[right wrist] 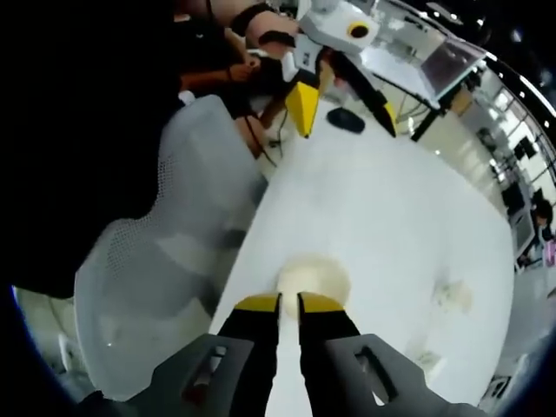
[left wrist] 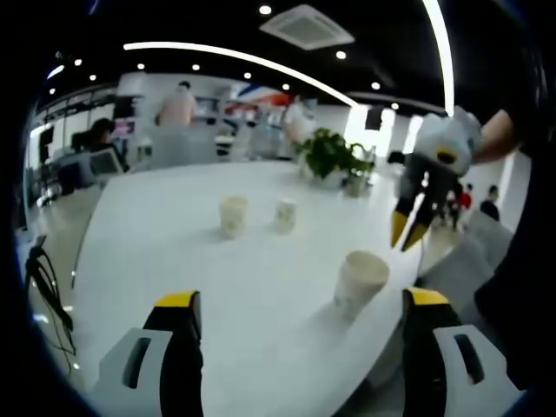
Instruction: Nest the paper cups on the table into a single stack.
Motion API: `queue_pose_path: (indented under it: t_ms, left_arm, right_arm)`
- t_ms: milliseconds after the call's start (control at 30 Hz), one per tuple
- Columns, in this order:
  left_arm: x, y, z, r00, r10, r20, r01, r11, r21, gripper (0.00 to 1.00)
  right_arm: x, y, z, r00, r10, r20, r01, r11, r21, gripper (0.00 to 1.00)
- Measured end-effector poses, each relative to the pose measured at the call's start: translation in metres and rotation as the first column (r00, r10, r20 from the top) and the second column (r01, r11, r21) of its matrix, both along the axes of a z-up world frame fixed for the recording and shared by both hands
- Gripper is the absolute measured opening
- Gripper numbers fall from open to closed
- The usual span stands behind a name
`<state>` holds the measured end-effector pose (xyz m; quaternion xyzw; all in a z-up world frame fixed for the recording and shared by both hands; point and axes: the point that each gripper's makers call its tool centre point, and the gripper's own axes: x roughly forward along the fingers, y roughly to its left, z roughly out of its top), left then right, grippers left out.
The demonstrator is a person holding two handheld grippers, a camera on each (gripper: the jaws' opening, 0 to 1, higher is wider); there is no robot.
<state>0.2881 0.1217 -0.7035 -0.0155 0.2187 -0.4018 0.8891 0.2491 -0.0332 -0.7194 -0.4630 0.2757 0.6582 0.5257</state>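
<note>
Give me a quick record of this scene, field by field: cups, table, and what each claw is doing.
surface: white table
cups: three paper cups, all standing apart, none nested
near cup, by the table edge
far cups: and, side by side further in
left claw: open, empty, low over the table
right claw: nearly closed, empty, above the near cup's rim
beside table: white mesh chair
background: potted plant

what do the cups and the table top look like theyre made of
Nearest cup: looks like paper, matte cream wall, thin rolled rim. The far cups and look alike, the second faintly printed. Table: smooth white, likely laminate, slight sheen.
</note>
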Motion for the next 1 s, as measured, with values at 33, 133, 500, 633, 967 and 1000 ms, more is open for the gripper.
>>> queue_pose_path:
  t_ms: [33,133,500,633,967,1000]
  left_arm:
    - [0.0,0.0,0.0,1.0,-0.001,-0.001,0.001,1.0,0.0,0.94]
    - [-0.002,-0.001,0.0,1.0,-0.006,0.0,0.006,1.0,0.003,0.94]
    - [-0.001,0.0,0.003,1.0,0.005,0.008,-0.005,1.0,-0.008,0.94]
    - [-0.004,-0.001,0.003,1.0,0.005,0.005,-0.005,1.0,-0.007,0.94]
    - [-0.01,0.0,0.002,1.0,0.008,0.007,-0.008,1.0,-0.005,0.94]
    - [-0.011,0.0,0.002,1.0,0.01,0.004,-0.009,1.0,-0.008,0.94]
  right_arm:
    - [0.001,-0.001,0.001,1.0,-0.012,-0.002,0.012,1.0,0.007,0.04]
    - [0.005,-0.001,0.006,0.998,-0.056,-0.01,0.056,0.997,0.049,0.05]
    - [0.03,-0.016,0.026,0.975,-0.221,-0.038,0.224,0.964,0.141,0.09]
    - [0.042,-0.031,0.029,0.954,-0.297,-0.045,0.3,0.941,0.157,0.11]
    - [0.061,-0.053,0.03,0.85,-0.506,-0.148,0.527,0.816,0.239,0.19]
    - [0.063,-0.056,0.031,0.837,-0.526,-0.152,0.548,0.8,0.247,0.21]
